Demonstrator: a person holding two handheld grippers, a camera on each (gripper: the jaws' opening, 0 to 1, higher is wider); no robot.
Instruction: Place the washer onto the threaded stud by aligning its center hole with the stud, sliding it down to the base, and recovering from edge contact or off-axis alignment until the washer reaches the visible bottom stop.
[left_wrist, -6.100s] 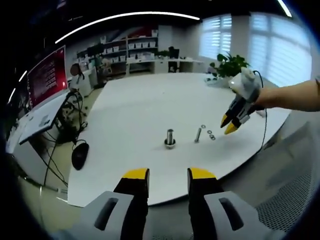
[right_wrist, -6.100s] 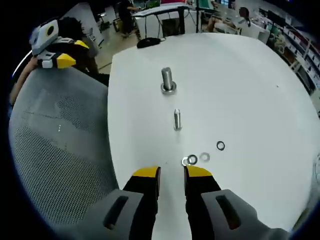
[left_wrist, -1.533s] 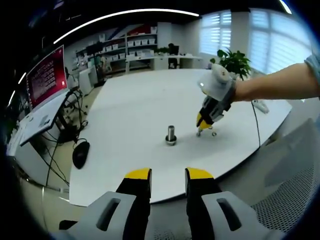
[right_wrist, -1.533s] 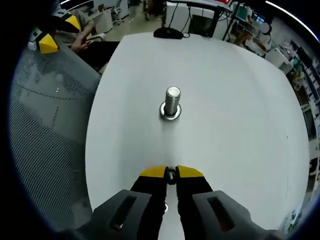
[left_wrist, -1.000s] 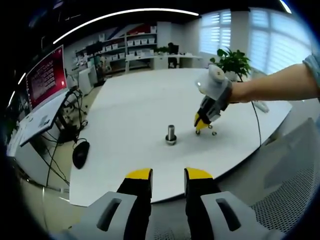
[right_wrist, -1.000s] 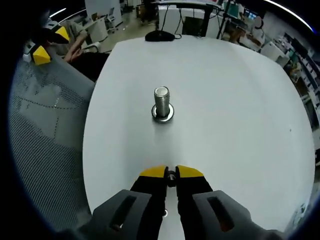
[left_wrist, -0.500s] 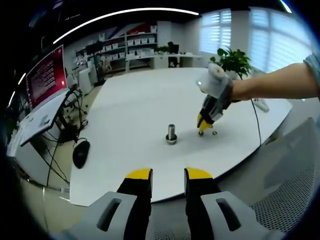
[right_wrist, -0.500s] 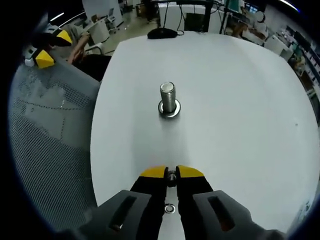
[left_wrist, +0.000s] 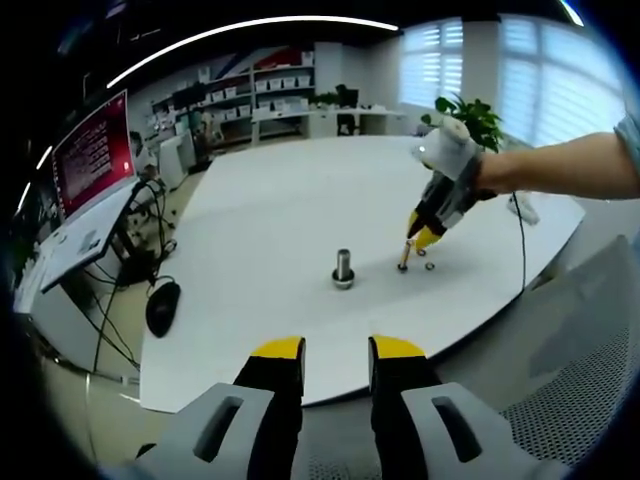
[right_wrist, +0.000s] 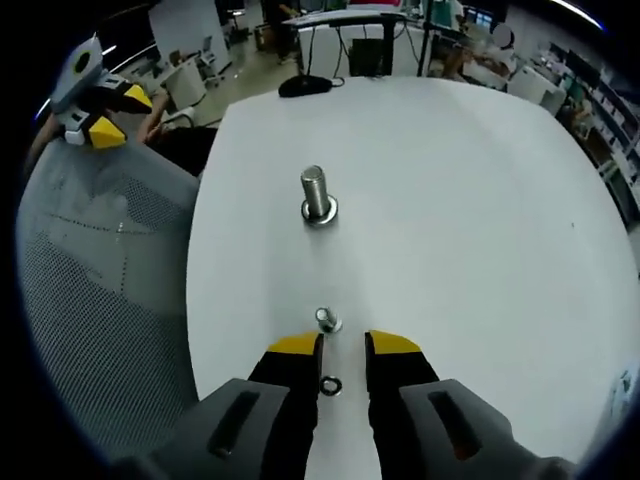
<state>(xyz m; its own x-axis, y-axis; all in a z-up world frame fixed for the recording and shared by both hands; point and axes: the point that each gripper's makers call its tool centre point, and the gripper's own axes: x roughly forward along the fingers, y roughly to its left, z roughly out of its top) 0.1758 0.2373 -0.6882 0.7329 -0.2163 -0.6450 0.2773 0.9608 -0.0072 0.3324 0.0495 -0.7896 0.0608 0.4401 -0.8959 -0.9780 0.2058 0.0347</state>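
- Table (right_wrist: 470, 200): a large white round-edged tabletop carries a shiny steel threaded stud (right_wrist: 316, 193) that stands upright on a wider ring-shaped base; in the left gripper view the same stud (left_wrist: 344, 268) sits near the middle of the table (left_wrist: 270, 210).
- Right gripper (right_wrist: 343, 345), grey-bodied with yellow-tipped black fingers, has its jaws spread apart with nothing between them; in the left gripper view it (left_wrist: 424, 238) hangs tips-down over the table, to the right of the stud, held by a person's bare forearm (left_wrist: 565, 170).
- Small upright steel bolt (right_wrist: 325, 320) stands on the table just ahead of the right gripper's fingertips, between them and the stud; in the left gripper view it (left_wrist: 403, 258) is directly below those yellow tips.
- Thin dark metal washer (right_wrist: 330, 385) lies flat on the table in the gap between the right gripper's fingers, well apart from the stud; another small ring (left_wrist: 429, 266) shows just beside the bolt in the left gripper view.
- Left gripper (left_wrist: 335, 348), of the same grey and yellow make, hovers short of the table's near edge with its jaws apart and empty; in the right gripper view it (right_wrist: 100, 125) appears at the upper left, above a grey mesh chair back (right_wrist: 100, 300).
- Black computer mouse (left_wrist: 160, 308) lies beyond the table's left side, below a red-lit monitor (left_wrist: 92, 150); a green potted plant (left_wrist: 470, 120) stands at the far edge.
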